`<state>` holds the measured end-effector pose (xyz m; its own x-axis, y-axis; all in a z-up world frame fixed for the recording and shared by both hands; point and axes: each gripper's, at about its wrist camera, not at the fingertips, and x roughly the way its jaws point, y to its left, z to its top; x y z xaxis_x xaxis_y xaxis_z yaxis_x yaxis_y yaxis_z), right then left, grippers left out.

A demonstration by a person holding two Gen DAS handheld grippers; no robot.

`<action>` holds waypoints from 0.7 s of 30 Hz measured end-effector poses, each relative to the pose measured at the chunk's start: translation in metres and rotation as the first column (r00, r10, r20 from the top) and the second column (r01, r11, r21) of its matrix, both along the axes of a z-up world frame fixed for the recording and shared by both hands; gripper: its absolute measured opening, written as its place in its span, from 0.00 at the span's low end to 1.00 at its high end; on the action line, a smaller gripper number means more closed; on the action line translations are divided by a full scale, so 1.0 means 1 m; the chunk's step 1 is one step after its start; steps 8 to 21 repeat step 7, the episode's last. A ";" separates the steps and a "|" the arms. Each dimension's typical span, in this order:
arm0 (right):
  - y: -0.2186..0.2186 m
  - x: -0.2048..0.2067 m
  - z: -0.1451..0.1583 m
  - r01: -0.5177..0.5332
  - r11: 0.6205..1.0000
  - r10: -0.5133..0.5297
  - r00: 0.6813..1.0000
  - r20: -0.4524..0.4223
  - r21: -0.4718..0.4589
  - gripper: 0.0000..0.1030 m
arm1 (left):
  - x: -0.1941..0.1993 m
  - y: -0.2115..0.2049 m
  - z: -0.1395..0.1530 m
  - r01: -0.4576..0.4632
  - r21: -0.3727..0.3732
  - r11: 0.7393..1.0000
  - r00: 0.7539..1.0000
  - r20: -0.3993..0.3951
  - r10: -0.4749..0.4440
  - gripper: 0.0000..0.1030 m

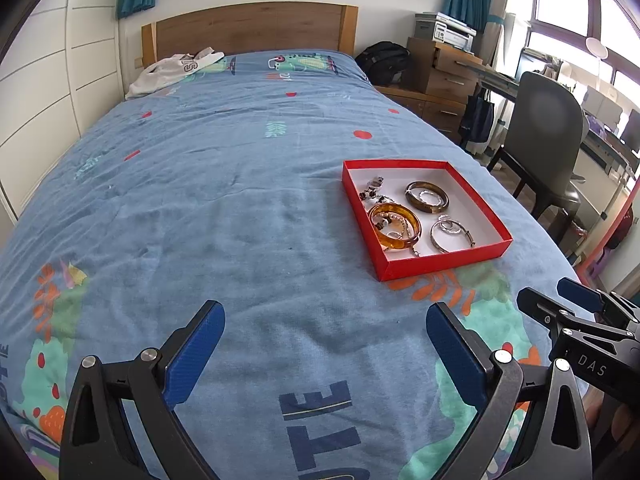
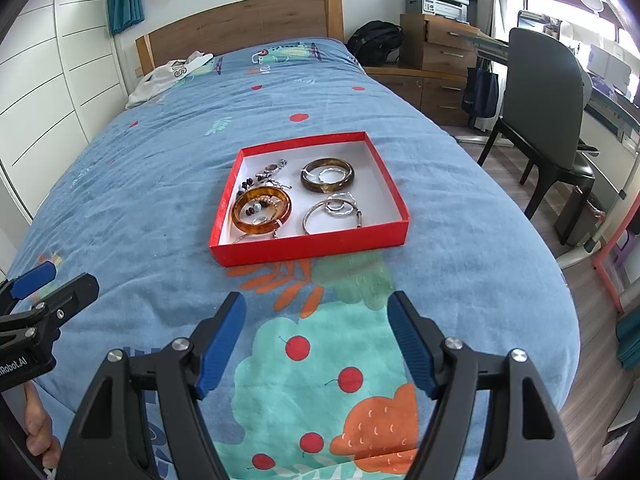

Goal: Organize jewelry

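Note:
A shallow red box [image 1: 440, 266] [image 2: 312, 246] with a white floor lies on the blue bedspread. In it lie an amber bangle [image 1: 394, 226] [image 2: 262, 210], a dark brown bangle [image 1: 427, 197] [image 2: 328, 175], a silver bangle [image 1: 450, 236] [image 2: 332, 214] and a tangle of beads and chains [image 1: 374, 190] [image 2: 268, 174]. My left gripper [image 1: 324, 314] is open and empty, low over the bed, left of and nearer than the box. My right gripper [image 2: 316, 308] is open and empty, just in front of the box. Each gripper shows in the other's view: the right one [image 1: 576, 300], the left one [image 2: 44, 280].
A white garment [image 1: 176, 70] lies by the wooden headboard [image 1: 248, 32]. White wardrobe doors line the left side. To the right of the bed stand a black backpack [image 2: 376, 42], drawers with a printer [image 2: 436, 0], a desk and a dark chair [image 2: 548, 108].

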<state>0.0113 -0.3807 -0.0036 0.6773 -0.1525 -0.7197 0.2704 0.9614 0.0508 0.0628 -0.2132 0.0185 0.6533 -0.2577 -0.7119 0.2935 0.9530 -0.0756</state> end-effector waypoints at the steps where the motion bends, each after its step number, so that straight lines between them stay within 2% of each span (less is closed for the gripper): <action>1: 0.000 0.000 0.000 -0.001 1.000 0.001 1.000 0.000 0.000 0.70 | 0.000 0.000 0.000 -0.001 0.000 1.000 1.000 0.000 0.001 0.97; 21: 0.000 0.000 0.000 -0.001 1.000 0.001 1.000 0.000 0.000 0.70 | 0.001 0.001 -0.003 -0.003 0.009 1.000 1.000 -0.008 0.003 0.97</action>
